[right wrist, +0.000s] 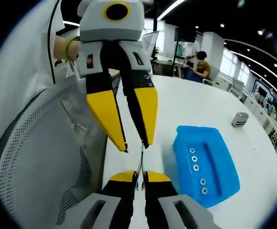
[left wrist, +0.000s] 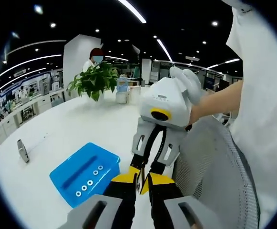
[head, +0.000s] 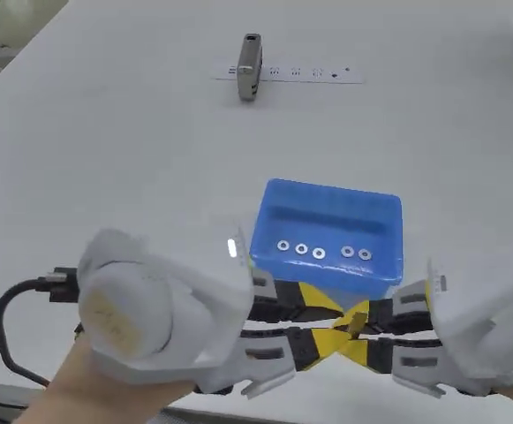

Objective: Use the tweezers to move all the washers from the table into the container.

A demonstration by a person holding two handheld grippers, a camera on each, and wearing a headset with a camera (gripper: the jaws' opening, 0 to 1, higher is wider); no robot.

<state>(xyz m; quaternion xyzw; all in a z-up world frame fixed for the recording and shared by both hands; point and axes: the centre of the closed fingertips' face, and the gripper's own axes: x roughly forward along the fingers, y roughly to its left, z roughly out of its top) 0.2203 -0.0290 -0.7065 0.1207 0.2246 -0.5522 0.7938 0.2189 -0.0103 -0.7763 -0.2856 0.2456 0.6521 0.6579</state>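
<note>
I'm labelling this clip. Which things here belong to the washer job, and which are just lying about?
Job: tweezers, five washers, blue container, right gripper, left gripper.
Lying about: metal block, white strip, black cable.

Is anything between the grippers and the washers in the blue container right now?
Only the near wall of the blue container. The five washers lie in a row inside it; the left gripper and right gripper meet tip to tip just in front of that wall.
</note>
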